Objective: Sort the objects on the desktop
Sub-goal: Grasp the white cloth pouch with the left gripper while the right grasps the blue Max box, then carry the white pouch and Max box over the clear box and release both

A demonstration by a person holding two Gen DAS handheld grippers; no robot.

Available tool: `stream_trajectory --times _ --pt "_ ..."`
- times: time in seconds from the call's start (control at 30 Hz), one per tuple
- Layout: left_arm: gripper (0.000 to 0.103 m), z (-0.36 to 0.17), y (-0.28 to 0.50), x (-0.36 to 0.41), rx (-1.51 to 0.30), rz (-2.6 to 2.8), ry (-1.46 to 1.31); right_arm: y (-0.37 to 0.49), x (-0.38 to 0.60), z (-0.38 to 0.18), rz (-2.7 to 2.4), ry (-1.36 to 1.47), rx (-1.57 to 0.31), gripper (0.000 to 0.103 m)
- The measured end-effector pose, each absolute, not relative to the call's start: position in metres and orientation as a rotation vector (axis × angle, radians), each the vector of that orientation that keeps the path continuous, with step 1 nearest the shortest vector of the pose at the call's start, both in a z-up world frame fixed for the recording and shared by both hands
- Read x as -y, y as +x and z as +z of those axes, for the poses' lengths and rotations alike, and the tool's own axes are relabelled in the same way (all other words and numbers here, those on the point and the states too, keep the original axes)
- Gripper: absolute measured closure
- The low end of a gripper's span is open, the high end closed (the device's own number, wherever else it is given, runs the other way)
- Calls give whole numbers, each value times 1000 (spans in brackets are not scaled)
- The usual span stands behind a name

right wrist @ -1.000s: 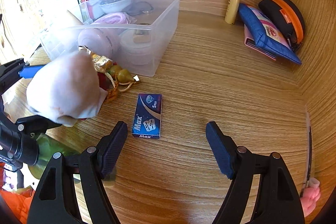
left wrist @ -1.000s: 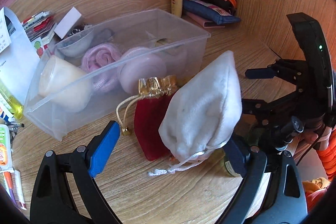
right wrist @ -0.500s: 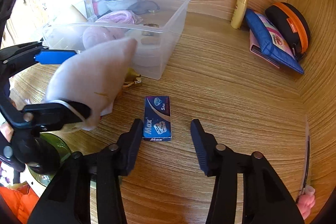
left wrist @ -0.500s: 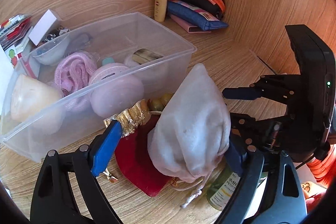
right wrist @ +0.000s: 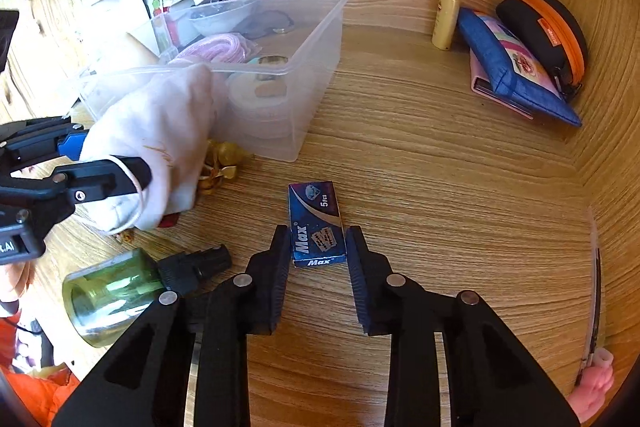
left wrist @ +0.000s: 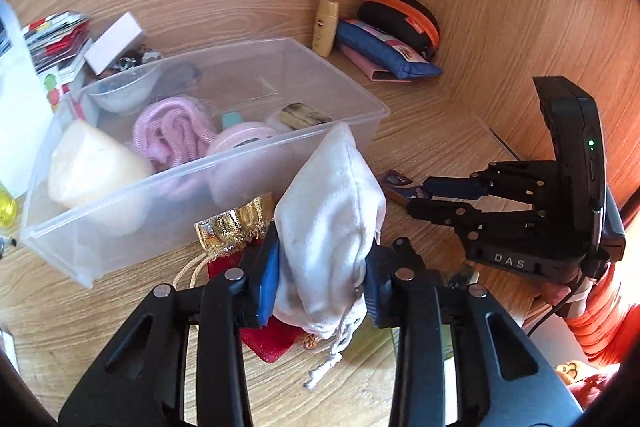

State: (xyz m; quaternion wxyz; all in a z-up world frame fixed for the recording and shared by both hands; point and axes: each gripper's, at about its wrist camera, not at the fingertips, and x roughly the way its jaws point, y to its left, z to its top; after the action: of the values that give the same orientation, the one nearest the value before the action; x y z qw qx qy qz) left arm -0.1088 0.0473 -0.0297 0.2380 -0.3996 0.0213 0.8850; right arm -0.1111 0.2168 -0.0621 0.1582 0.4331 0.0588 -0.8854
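Observation:
My left gripper (left wrist: 320, 275) is shut on a white drawstring pouch (left wrist: 328, 223) and holds it upright in front of the clear plastic bin (left wrist: 356, 131); the pouch also shows in the right wrist view (right wrist: 156, 143). A red pouch with a gold top (left wrist: 232, 227) lies on the desk under it. My right gripper (right wrist: 318, 247) has its jaws close on both sides of a small blue "Max" box (right wrist: 316, 223) lying flat on the desk; I cannot tell if the pads touch it. The right gripper also shows in the left wrist view (left wrist: 436, 195).
The bin holds a pink cord (left wrist: 172, 131), a cream lump and round cases. A green glass bottle (right wrist: 112, 291) lies by the desk's front edge. A yellow tube (right wrist: 446, 13), blue pouch (right wrist: 508, 67) and black-orange case (right wrist: 548, 35) sit in the back right corner. Papers and a white box lie behind the bin.
My left gripper closed on the white pouch and lifted it upright. My right gripper moved forward to the blue box and narrowed its jaws around it.

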Motion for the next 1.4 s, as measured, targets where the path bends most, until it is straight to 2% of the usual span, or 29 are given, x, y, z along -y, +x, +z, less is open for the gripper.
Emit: stream_trajectory --times 0.4,0.9,1.4 --pt "73 -3 -98 -8 98 2506 -1013 -104 -226 -36 -2574 1157 -90 78" --pt "73 39 -88 20 135 2619 -868 -92 -218 6 -2608 1009 -67 78" --pt "73 42 -135 29 149 2676 -884 -125 -191 18 -2575 962 -107 77"
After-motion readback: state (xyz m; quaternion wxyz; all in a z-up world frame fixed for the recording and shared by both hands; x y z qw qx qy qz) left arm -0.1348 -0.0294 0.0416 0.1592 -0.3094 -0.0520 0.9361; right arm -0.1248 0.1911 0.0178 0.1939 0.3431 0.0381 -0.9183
